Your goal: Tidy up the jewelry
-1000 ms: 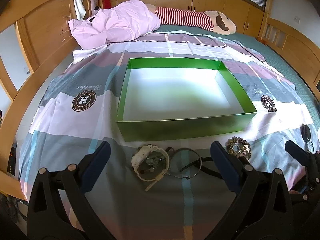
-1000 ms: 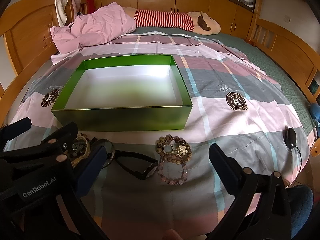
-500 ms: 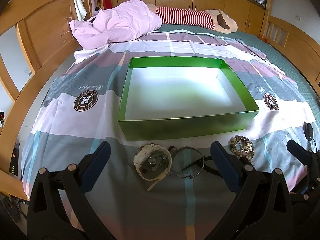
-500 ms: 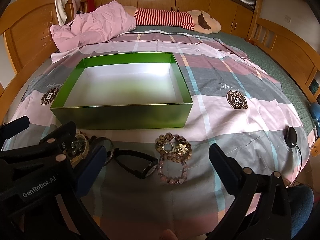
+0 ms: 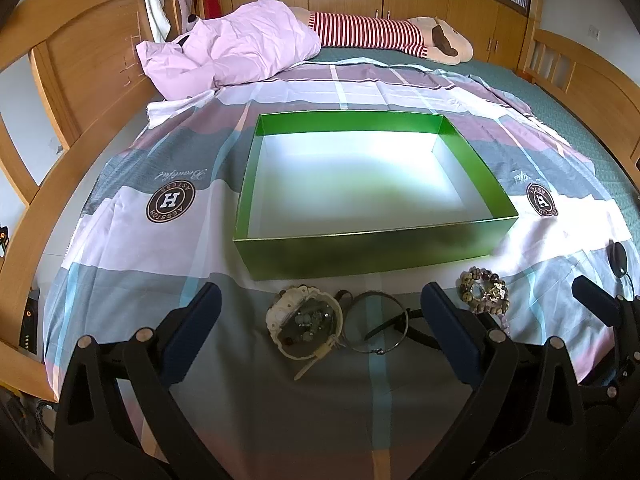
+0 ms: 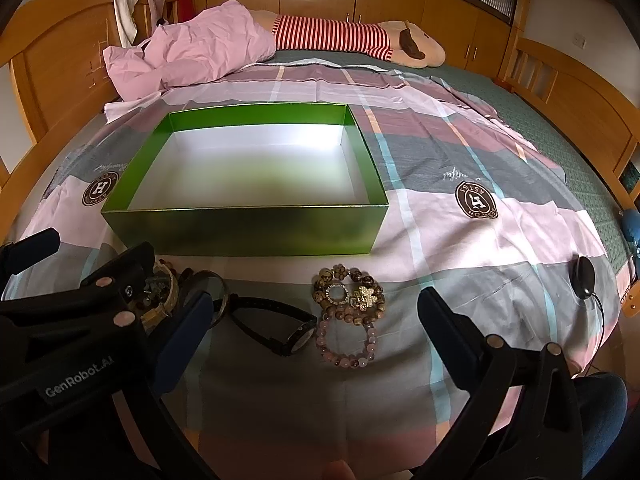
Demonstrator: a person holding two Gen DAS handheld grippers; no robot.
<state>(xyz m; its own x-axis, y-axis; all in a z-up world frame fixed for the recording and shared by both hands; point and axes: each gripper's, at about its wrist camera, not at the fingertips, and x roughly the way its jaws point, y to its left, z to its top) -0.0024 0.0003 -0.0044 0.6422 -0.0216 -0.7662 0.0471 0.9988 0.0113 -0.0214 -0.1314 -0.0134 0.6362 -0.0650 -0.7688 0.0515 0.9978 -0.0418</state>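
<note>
A: Two claws, both spread wide, holding nothing. Left claw (image 5: 320,320) hangs low centre of the left view; right claw (image 6: 316,332) low centre of the right view.

B: Jewelry?

A: All on the bed sheet (image 6: 460,248), just below the green box (image 6: 248,228) in frame. White watch (image 5: 305,326) lower centre in the left view, thin metal bangle (image 5: 374,322) touching its right side. Black watch (image 6: 280,326) right of that. Brown bead bracelet (image 6: 350,290) bottom centre in the right view, pink bead bracelet (image 6: 347,342) touching its lower edge.

B: Box?

A: Lidless, white inside, mid-frame. Nothing in it.

B: Background?

A: Pink blanket (image 5: 232,48) upper left, striped plush toy (image 5: 380,36) top centre.
</note>
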